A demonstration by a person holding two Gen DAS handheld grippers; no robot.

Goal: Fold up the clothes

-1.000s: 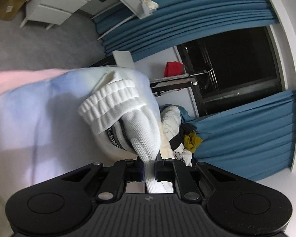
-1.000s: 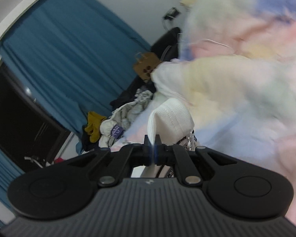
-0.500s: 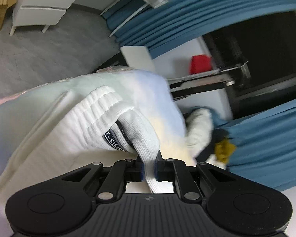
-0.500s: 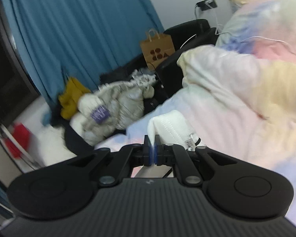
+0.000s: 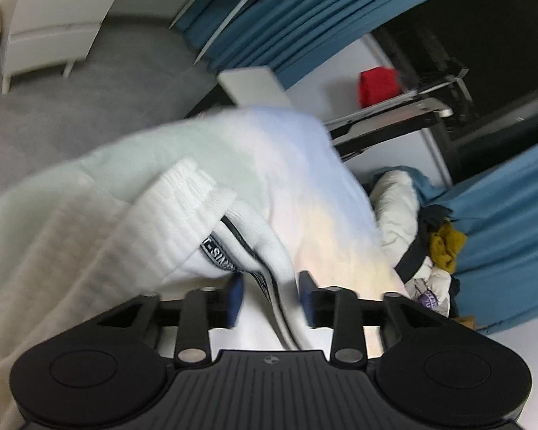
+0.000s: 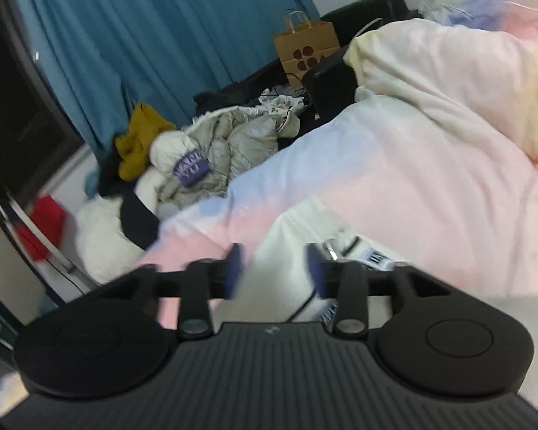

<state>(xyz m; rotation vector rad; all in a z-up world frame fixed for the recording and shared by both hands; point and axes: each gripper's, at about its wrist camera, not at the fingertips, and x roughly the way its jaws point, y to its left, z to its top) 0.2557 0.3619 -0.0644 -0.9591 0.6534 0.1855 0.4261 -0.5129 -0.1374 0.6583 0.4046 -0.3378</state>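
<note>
Nearest, the left tongs (image 5: 270, 295) and right tongs (image 6: 273, 268) both stand parted, a white ribbed knit garment (image 5: 183, 215) loose between their pads rather than gripped — half a second ago both were clamped shut on it. The garment lies bunched on the pastel duvet (image 6: 430, 179) of the bed, its banded cuff doubled over. Freed mid-motion, the soft knit could slump and lose its fold, or slide off the duvet's edge toward the clothes pile (image 6: 211, 150) by the blue curtain (image 6: 154, 43) beyond.
</note>
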